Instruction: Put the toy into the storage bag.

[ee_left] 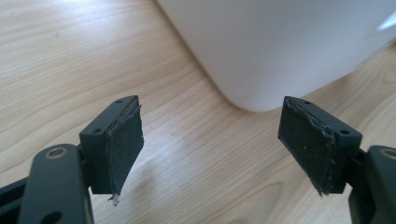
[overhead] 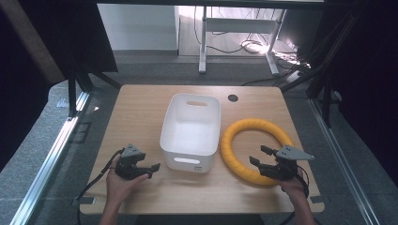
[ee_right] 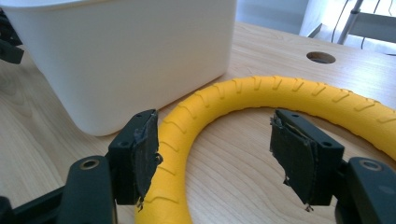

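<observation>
The right gripper [overhead: 261,156] is hovering over the near part of the yellow ring [overhead: 256,151], its jaws standing wide apart and gripping nothing. In the right gripper view, one pad is sitting over the ring's tube while the other pad is hanging over the bare wood inside the loop, so the tube is lying under and just beside the jaw rather than pinched between the two. The ring [ee_right: 261,95] is lying flat on the wooden table [overhead: 141,103], curving away ahead of this gripper and round to its far side.

Just past the ring, on the side toward the other hand, the white bin [overhead: 191,131] is standing upright, its wall [ee_right: 126,60] looming close and its near corner almost touching the ring. It is blocking the straight path between the two grippers. A round cable hole [overhead: 233,98] is sitting in the tabletop beyond the bin.

The left gripper [overhead: 151,169] is resting low on the other side of the bin, held in the person's hand, its jaws also spread wide with only bare table between them. The bin's rounded corner [ee_left: 261,60] is lying just ahead of it.
</observation>
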Tool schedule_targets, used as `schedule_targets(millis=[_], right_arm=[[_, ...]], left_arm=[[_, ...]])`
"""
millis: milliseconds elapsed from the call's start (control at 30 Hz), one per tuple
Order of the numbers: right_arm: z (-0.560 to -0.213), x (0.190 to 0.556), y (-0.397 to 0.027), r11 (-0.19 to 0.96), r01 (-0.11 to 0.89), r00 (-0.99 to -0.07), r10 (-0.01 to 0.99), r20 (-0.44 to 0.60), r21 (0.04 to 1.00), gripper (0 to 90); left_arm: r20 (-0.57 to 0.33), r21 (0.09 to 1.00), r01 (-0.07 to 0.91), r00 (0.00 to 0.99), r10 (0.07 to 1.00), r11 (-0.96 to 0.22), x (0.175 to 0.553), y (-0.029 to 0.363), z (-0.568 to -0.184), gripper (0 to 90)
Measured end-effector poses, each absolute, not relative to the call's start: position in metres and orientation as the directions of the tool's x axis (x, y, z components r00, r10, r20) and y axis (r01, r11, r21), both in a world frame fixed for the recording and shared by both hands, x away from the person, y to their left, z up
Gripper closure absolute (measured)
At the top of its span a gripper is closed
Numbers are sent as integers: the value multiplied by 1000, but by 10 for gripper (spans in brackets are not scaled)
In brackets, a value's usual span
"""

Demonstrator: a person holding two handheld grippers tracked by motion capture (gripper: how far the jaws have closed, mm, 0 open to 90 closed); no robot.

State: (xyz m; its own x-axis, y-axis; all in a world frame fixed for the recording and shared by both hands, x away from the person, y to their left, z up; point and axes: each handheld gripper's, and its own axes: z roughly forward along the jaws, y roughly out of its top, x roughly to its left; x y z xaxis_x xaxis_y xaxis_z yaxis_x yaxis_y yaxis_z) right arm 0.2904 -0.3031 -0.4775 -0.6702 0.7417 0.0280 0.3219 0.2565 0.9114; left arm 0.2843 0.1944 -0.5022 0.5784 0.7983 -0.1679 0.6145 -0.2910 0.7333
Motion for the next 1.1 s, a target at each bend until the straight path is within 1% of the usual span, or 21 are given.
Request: schedule_targets(millis=[67,100,267,700,800,967,1000,1033,1067,1100], right_arm=[[-477,290,-303,252,361,-676,734,66,898,349],[-477,290,-303,252,361,-676,734,66,898,349],[-484,290,-301,310,392,-667,744,36,866,343],[-485,293,-293,358,413,-685,728,27,838,313],[-481,296,-291,382,421,-691,722,18,822,300],[-474,303,-292,408,439,-701,713,21,800,306],[-468,306,-291,446,453,-711,703,12,772,308],[-468,306,-291,446,453,-711,703,12,772,308],[-462,310,-288,484,458,-727,687,1,745,316],[-462,310,-288,484,458,-727,687,1,745,316]], left_arm=[[-166,742,603,587,792,-292,283,194,-500,224],[-166,742,603,587,792,-292,283,194,-500,225],[-174,750,598,591,788,-283,287,195,-498,229],[-168,744,600,594,787,-295,285,191,-497,243],[-164,739,600,602,782,-306,286,189,-497,247],[-176,741,600,605,777,-300,285,189,-496,247],[-180,746,597,608,773,-296,285,191,-494,247],[-180,746,597,608,773,-296,285,191,-494,248],[-182,746,598,607,774,-294,284,192,-494,248],[-182,746,598,607,774,-294,284,192,-494,248]])
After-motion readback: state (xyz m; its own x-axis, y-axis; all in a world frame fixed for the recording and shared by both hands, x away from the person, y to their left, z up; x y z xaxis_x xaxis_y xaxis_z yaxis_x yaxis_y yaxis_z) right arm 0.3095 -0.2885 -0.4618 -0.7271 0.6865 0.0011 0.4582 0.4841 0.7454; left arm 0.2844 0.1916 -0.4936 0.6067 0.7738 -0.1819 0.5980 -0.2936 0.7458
